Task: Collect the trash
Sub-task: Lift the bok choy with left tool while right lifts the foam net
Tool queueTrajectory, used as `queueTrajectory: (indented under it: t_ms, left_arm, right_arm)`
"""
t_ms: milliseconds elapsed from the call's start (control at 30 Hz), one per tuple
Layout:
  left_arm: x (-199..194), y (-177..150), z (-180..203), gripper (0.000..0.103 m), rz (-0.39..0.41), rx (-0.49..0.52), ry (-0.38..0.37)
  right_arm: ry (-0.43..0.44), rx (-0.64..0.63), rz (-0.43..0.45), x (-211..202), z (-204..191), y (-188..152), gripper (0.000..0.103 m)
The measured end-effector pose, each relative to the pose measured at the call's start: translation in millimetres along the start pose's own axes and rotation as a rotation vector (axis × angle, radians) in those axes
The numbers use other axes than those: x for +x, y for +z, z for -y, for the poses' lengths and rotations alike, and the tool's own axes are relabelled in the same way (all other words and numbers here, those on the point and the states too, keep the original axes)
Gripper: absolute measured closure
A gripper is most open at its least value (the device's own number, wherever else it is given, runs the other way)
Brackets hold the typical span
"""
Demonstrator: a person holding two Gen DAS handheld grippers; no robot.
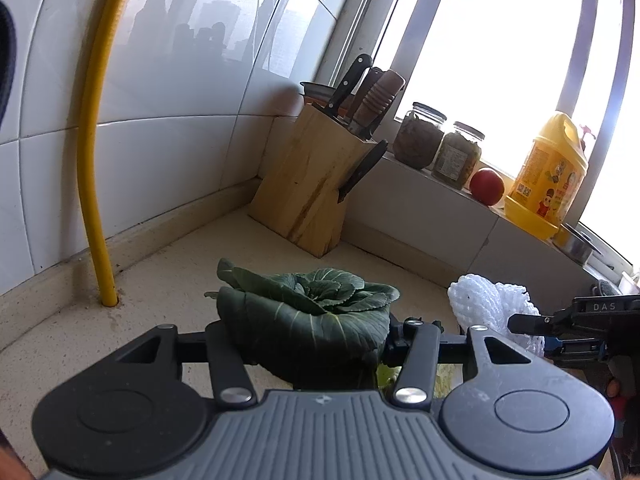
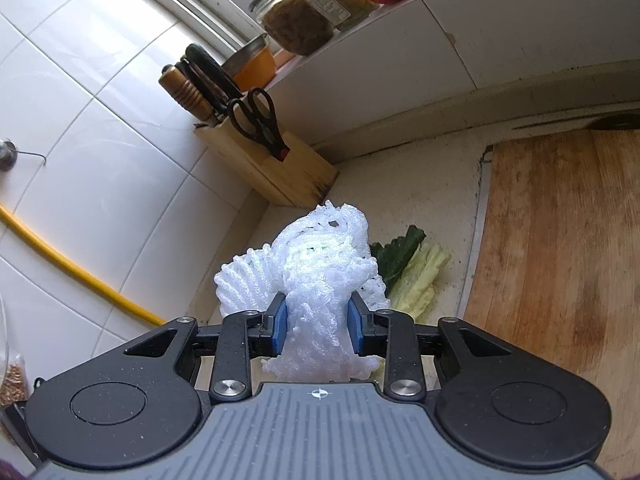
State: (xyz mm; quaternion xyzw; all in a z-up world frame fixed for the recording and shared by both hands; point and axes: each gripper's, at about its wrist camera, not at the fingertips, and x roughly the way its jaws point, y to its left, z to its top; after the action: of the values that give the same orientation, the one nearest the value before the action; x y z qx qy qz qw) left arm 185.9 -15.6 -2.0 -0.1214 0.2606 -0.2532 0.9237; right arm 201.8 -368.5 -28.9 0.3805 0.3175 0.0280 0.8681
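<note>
Trash is sitting in both of your grippers. Through the left wrist camera, your left gripper (image 1: pixel 304 340) is pinching a bunch of dark green leaves (image 1: pixel 308 320), which is bulging up between the fingers and hiding their tips. Beyond the leaves, a wooden knife block (image 1: pixel 308 188) is standing in the corner of the counter (image 1: pixel 168 280), well ahead of the gripper. Off to its right, your right gripper (image 1: pixel 528 326) is reaching in from the edge, closed on a white foam net (image 1: pixel 488 304) that is lying just beside the leaves.

Through the right wrist camera, the blue pads (image 2: pixel 279 322) of your right gripper (image 2: pixel 318 324) are pressing in on that foam net (image 2: pixel 316 280) from both sides; the net is fanning out ahead of and above the fingers. Just past the net, slightly to its right, a few pale and dark vegetable scraps (image 2: pixel 416 276) are lying on the counter (image 2: pixel 400 184), beside the edge of a wooden cutting board (image 2: pixel 560 240).
</note>
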Motion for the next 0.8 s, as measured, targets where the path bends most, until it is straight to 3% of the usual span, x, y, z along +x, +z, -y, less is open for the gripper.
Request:
queueTrajectory:
  t_ms: [800]
  left_arm:
    - [-22,-21,7,0.055,-0.03,0.005,0.041]
  right_arm:
    - [-0.002,0.026,-0.105,0,17,-31,0.065]
